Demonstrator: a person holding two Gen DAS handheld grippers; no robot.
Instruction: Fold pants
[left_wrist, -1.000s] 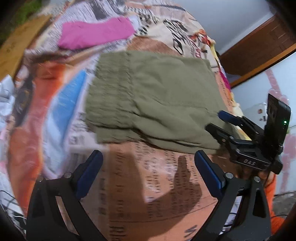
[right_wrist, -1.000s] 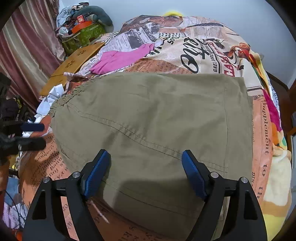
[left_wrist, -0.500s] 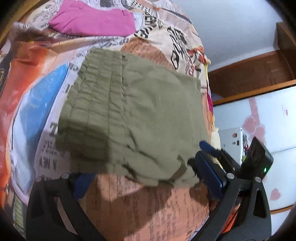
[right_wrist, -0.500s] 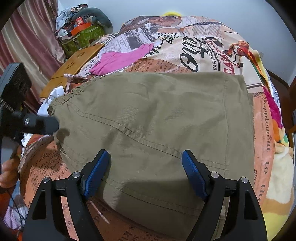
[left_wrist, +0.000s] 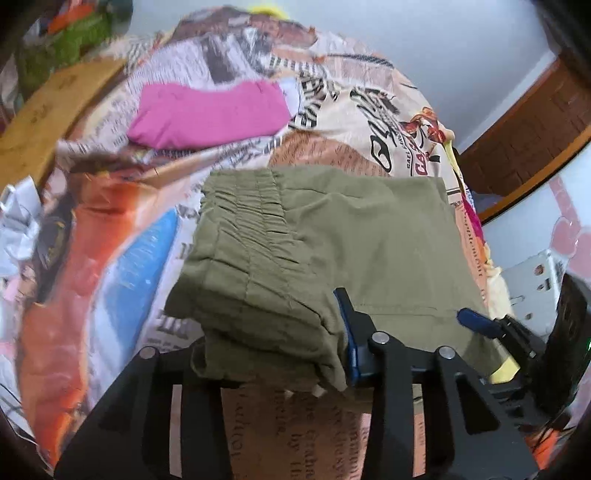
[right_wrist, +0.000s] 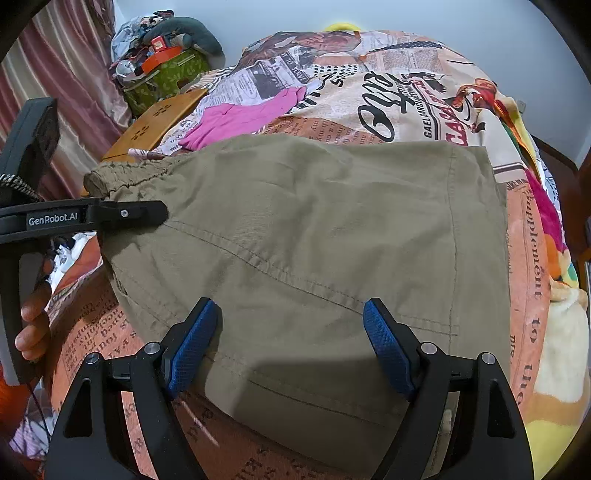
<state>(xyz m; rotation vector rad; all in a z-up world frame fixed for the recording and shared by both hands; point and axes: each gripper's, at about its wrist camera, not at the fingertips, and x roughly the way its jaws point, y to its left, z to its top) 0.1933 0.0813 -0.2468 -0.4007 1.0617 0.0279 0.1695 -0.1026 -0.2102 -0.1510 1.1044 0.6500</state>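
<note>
The left gripper (left_wrist: 273, 354) is closing its jaws, with the bunched corner of the olive pants (left_wrist: 332, 236) between them; cloth drapes over one finger and hides it, so I cannot tell whether the pads already press. The right gripper (right_wrist: 291, 347) hangs with its jaws spread wide over the near edge of the pants (right_wrist: 314, 240), the blue pads (right_wrist: 192, 343) above the cloth and gripping nothing. The pants lie folded on a bedspread (right_wrist: 424, 99) printed like newspaper, the elastic waistband on the left side. In the right wrist view the left gripper reaches in from the left at the waistband, and a hand (right_wrist: 31, 325) holds its handle. Beyond the pants lies a pink garment (left_wrist: 207, 114), then a wooden board (right_wrist: 155, 125) at the bed's edge and a green bag (right_wrist: 166, 77) against the wall.
</note>
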